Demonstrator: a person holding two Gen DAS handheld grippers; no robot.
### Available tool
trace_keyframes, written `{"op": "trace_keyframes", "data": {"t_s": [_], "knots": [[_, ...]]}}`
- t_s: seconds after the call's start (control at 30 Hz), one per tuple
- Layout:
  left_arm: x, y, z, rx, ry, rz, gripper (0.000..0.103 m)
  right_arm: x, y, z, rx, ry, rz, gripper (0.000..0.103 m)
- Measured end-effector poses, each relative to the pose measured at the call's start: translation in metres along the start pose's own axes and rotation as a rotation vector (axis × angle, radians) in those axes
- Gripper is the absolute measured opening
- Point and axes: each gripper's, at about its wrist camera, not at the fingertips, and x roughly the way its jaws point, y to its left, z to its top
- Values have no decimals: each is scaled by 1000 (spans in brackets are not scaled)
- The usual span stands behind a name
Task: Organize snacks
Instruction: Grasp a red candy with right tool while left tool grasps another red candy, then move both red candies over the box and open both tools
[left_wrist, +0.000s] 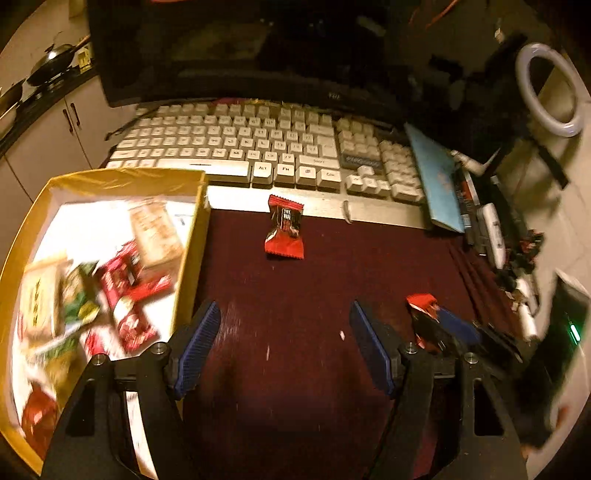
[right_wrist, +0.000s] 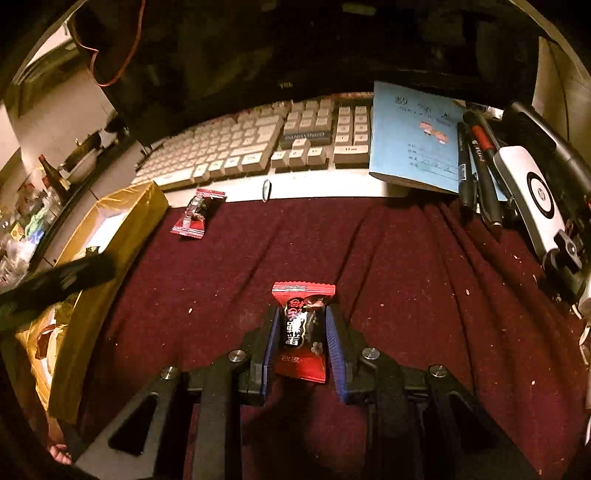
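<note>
The right gripper (right_wrist: 301, 328) is pinching a red candy (right_wrist: 301, 332) between its blue pads, the wrapper standing up out of the jaws with its crimped top edge free. It is hanging over the maroon cloth (right_wrist: 406, 277) near the middle of the table. The left gripper (left_wrist: 284, 332) is standing spread wide with nothing between its pads, over the cloth just beside the right wall of the yellow box (left_wrist: 188, 258). In the left wrist view the pinched candy (left_wrist: 421, 314) is showing just past the left gripper's right finger, well apart from the box.

The box is sitting at the table's left edge, holding a blurred heap of red, green and tan snack packets (left_wrist: 122, 280). A second red candy (left_wrist: 285, 230) is lying flat on the cloth, its top touching the front rim of the keyboard (left_wrist: 240, 147), near the box's far right corner. The keyboard is running along the back of the table. A blue notebook (right_wrist: 413, 136) is leaning on the keyboard's right end, with pens (right_wrist: 480, 162) lying just beside it.
</note>
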Motion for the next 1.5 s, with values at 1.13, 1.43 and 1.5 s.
{"op": "trace_keyframes", "data": {"t_s": [1.13,1.43,1.5], "knots": [[9,-25,-39,43,40,5,16,-1,-2,-5,24,-6,40,25],[-58,20,-73,-98,-126,-153,16,-18,11,-7,-30,-88,86,25],[-68,29,-74,-128,-156,-148,16,-22,19,-8,-66,-108,104,25]]}}
